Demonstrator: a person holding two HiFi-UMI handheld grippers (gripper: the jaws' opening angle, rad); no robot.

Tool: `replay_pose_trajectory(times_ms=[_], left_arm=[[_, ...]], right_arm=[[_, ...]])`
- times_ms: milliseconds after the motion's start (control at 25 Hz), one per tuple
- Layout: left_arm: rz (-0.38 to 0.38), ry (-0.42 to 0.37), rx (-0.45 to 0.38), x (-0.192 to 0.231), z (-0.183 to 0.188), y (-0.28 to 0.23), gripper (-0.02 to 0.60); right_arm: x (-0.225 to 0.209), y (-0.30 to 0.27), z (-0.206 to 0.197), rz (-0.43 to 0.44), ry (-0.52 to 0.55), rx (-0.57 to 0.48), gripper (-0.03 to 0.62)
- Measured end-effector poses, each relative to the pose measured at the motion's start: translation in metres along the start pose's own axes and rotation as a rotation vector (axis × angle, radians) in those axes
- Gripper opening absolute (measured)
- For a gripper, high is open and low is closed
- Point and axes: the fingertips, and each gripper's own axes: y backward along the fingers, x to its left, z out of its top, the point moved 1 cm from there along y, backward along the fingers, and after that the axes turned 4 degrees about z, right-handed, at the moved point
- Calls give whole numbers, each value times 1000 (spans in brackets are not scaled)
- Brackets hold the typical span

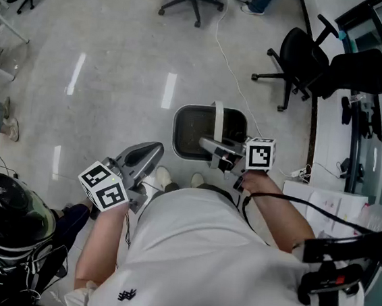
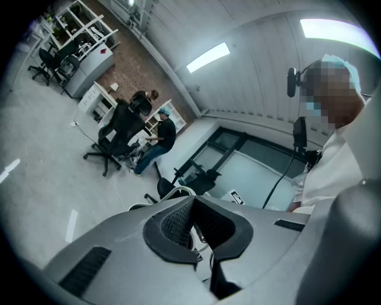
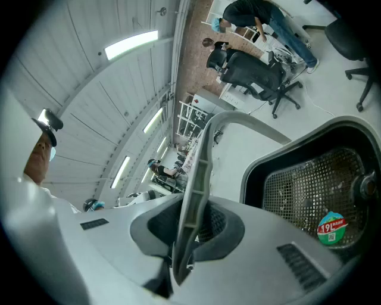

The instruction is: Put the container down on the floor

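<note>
Right tongs (image 3: 189,232): closed on the pale grey plastic bail handle (image 3: 199,173), which stands upright between the pads. Left tongs (image 2: 193,223): closed, nothing between them, held apart at the person's left.
Pale polished floor (image 1: 118,73): spreads beneath everything.
Black swivel office chairs (image 1: 296,58): on the floor, well apart from the container.
Black rounded-rectangular plastic container (image 1: 180,131) with a mesh bottom: hangs by its handle from the right tongs, just ahead of the person's shoes (image 1: 165,177); contact with the floor cannot be told.
Round green-and-red sticker (image 3: 331,228): on the mesh inside.
</note>
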Motion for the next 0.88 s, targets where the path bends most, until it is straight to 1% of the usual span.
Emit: replay_pose_trajectory(times_ms=[80, 240, 360, 480, 600, 720, 880], left_arm=[[-4, -3, 7, -9, -11, -11, 9], [-7, -3, 29, -28, -30, -34, 9], [-8, -5, 41, -44, -32, -55, 9], [-11, -12, 43, -58, -36, -76, 9], [3, -12, 35, -66, -47, -89, 9], [24, -2, 20, -69, -50, -96, 9], [59, 30, -2, -52, -43, -98, 9]], right_arm=[[-5, 17, -7, -6, 6, 2, 31], [-11, 46, -11, -19, 57, 27, 31], [-14, 64, -5, -17, 61, 28, 29], [-17, 76, 1, 5, 44, 32, 29], [-23, 83, -1, 25, 47, 68, 31], [-37, 83, 2, 30, 38, 113, 31], [-65, 62, 15, 45, -31, 145, 31]])
